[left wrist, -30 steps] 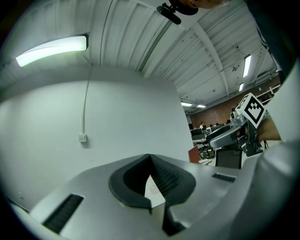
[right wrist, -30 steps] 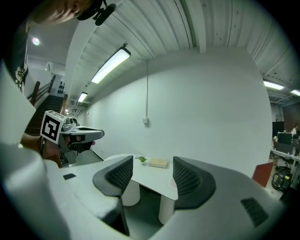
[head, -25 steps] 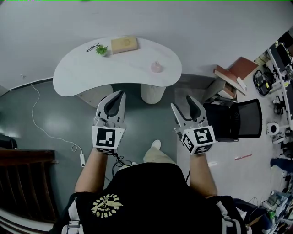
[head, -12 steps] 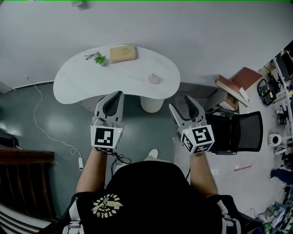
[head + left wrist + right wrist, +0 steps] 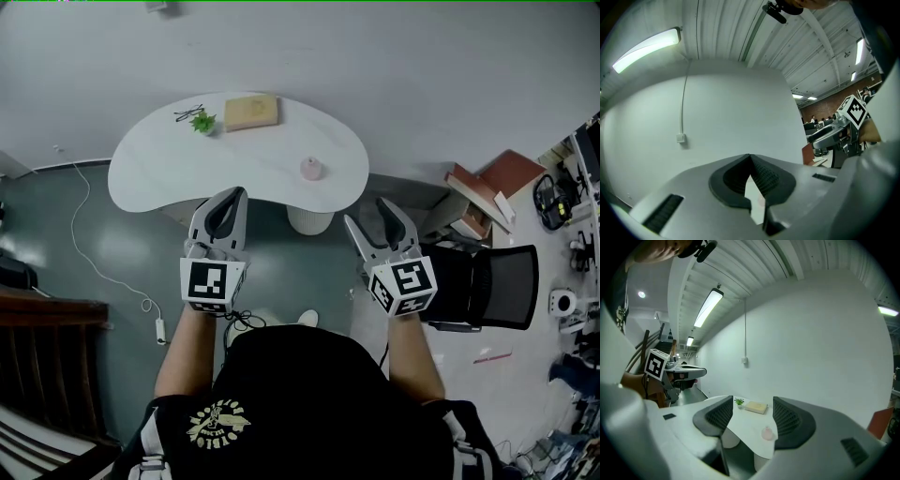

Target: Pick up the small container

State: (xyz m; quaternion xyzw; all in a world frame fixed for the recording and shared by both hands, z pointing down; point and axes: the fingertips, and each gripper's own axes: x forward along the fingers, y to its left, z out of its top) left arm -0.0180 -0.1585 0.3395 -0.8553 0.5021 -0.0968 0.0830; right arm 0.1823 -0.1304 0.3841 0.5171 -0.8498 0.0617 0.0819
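While the right gripper [image 5: 367,214] stands spread, the container [image 5: 767,432] sits far ahead between its jaws. The left gripper [image 5: 232,195] has its jaws pressed together, empty.

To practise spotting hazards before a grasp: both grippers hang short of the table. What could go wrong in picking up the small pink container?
1. The container sits toward the near edge of the table; a nudge from the open right gripper might knock it off.
2. The left gripper has its jaws together, so it would likely bump rather than grasp.
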